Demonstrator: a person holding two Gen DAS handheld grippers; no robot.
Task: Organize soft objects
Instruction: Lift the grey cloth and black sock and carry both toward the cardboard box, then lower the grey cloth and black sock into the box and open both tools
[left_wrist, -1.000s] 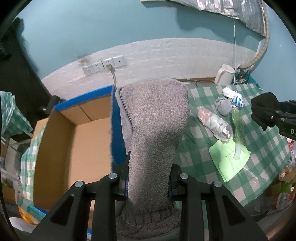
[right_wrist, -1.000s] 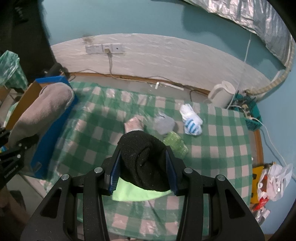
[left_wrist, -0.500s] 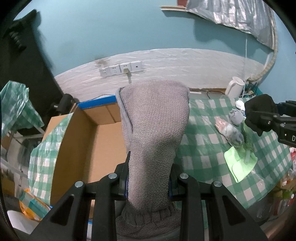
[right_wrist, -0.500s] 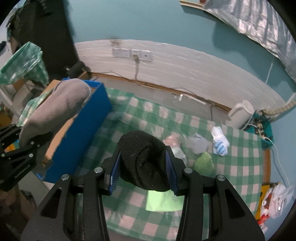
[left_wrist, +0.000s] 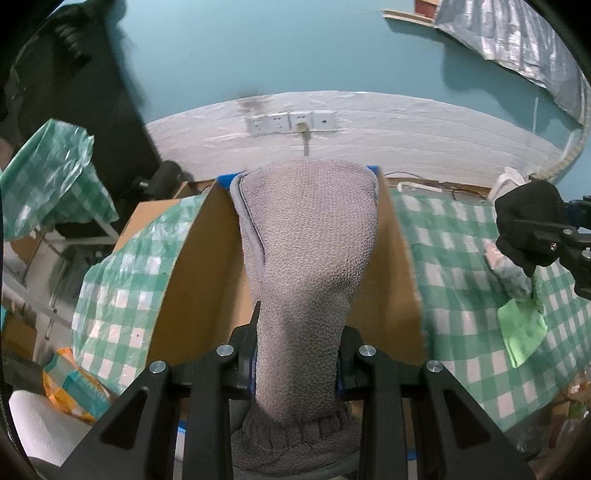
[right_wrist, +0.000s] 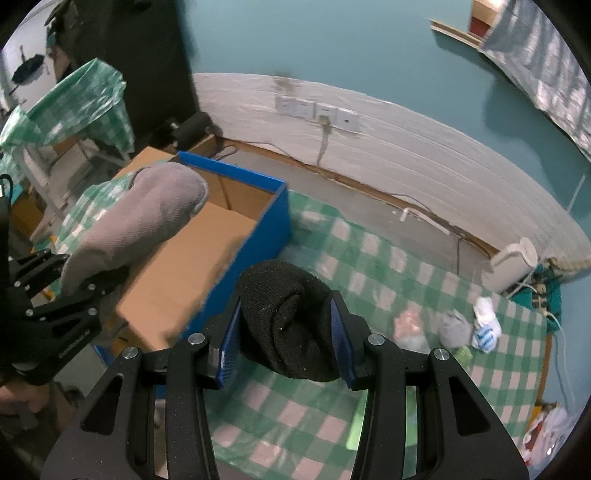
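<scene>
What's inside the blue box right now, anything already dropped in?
The visible part of the blue box's interior shows only bare cardboard floor and walls. The grey sock in the left tongs hangs over it and covers part of the floor, so that part is unconfirmed.

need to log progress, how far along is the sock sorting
Nothing looks done: the visible floor of the blue box is bare. In hand: the left gripper holds a grey sock over the box, the right gripper a black sock. Left: the pink, grey and blue-striped bundle on the tablecloth.
</scene>
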